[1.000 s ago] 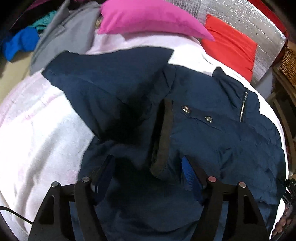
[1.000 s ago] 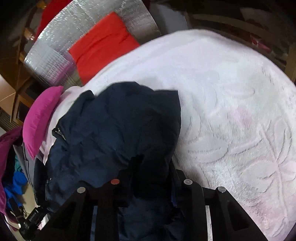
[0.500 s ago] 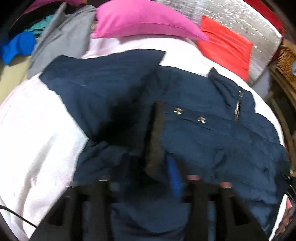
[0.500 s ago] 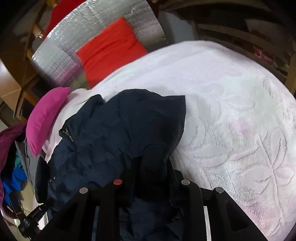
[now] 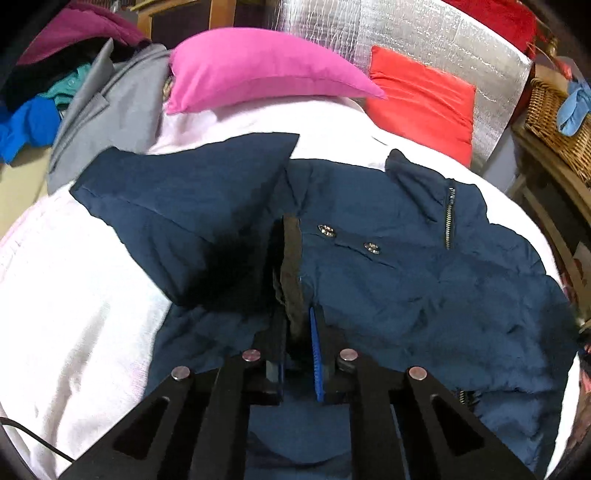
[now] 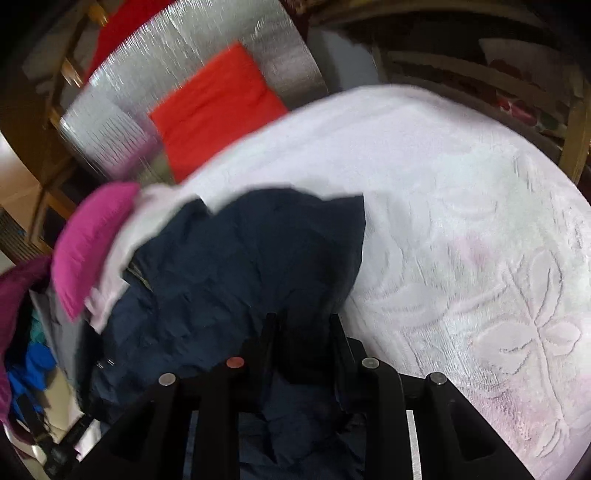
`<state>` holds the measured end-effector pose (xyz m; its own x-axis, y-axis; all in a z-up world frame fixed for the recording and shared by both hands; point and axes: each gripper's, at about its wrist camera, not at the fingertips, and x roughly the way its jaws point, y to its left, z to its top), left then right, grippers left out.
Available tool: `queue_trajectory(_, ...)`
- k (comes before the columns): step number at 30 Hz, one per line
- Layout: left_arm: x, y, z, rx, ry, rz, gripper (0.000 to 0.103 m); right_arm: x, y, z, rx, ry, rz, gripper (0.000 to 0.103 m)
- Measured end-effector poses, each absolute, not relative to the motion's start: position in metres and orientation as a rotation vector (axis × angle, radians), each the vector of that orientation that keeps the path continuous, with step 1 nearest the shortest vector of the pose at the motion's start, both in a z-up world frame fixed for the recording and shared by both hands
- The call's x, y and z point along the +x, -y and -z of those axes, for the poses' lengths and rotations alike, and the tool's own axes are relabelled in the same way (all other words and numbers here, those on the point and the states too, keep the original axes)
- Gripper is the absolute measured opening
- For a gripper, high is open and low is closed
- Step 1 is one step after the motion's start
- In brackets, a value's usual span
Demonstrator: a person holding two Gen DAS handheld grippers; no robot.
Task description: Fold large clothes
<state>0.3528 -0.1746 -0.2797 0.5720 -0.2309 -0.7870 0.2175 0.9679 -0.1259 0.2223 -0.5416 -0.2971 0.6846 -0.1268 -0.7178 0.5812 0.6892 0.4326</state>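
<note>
A navy padded jacket [image 5: 388, 280] lies spread on the white bedspread [image 5: 74, 295], one sleeve folded across its chest, snaps and a zipped collar showing. My left gripper [image 5: 297, 325] is shut on the jacket's dark front edge, the blue-lined pads pinching the fabric low in the left wrist view. In the right wrist view the same jacket [image 6: 240, 266] bunches up toward the camera. My right gripper [image 6: 301, 325] is shut on a thick fold of it, and the cloth hides the fingertips.
A pink pillow [image 5: 258, 70] and a red cushion [image 5: 421, 99] rest against a silver foil panel [image 5: 406, 33] at the head of the bed. A grey garment [image 5: 110, 110] and other clothes pile at the far left. A wicker basket [image 5: 554, 114] stands at the right.
My left gripper's jaws came together from wide open and now pinch the jacket's front edge. My right gripper kept its grip on the jacket and rose slightly, drawing the fabric up.
</note>
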Motion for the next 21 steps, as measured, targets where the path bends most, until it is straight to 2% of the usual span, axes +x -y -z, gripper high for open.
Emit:
queue_trajectory(2, 0.357, 0.171, 0.29, -0.002, -0.974, 0.24, 0.013, 0.22, 0.54, 0.292, 0.69, -0.694, 0.444, 0.028)
queue_trajectory(4, 0.361, 0.168, 0.293, -0.006, -1.019, 0.243, 0.02, 0.224, 0.541, 0.305, 0.706, -0.774, 0.478, 0.028)
queue_trajectory(5, 0.359, 0.165, 0.291, -0.004, -1.018, 0.246, 0.02, 0.225, 0.542, 0.31, 0.724, -0.797, 0.49, 0.028)
queue_trajectory(6, 0.358, 0.165, 0.289, 0.005, -1.021, 0.25, 0.03, 0.226, 0.542, 0.311, 0.729, -0.808, 0.499, 0.03)
queue_trajectory(7, 0.356, 0.163, 0.285, 0.012, -1.026, 0.267, 0.046, 0.226, 0.541, 0.308, 0.724, -0.815, 0.508, 0.038)
queue_trajectory(8, 0.354, 0.159, 0.28, 0.003, -1.029, 0.301, 0.054, 0.228, 0.541, 0.306, 0.713, -0.814, 0.515, 0.046)
queue_trajectory(9, 0.354, 0.159, 0.278, -0.017, -1.027, 0.325, 0.062, 0.226, 0.539, 0.297, 0.688, -0.801, 0.546, 0.067)
queue_trajectory(10, 0.35, 0.149, 0.27, -0.058, -1.014, 0.358, 0.063, 0.221, 0.535, 0.286, 0.654, -0.757, 0.586, 0.075)
queue_trajectory(15, 0.349, 0.097, 0.247, -0.203, -0.959, 0.391, 0.069, 0.212, 0.503, 0.252, 0.501, -0.597, 0.573, 0.075)
queue_trajectory(17, 0.359, 0.066, 0.245, -0.266, -0.945, 0.309, 0.071, 0.221, 0.483, 0.251, 0.473, -0.6, 0.464, 0.068)
queue_trajectory(18, 0.365, 0.056, 0.246, -0.289, -0.95, 0.281, 0.071, 0.227, 0.474, 0.253, 0.461, -0.611, 0.421, 0.058)
queue_trajectory(19, 0.374, 0.038, 0.25, -0.344, -0.961, 0.238, 0.071, 0.236, 0.46, 0.257, 0.443, -0.636, 0.362, 0.054)
queue_trajectory(21, 0.388, 0.016, 0.256, -0.446, -0.967, 0.181, 0.071, 0.25, 0.439, 0.269, 0.427, -0.694, 0.286, 0.051)
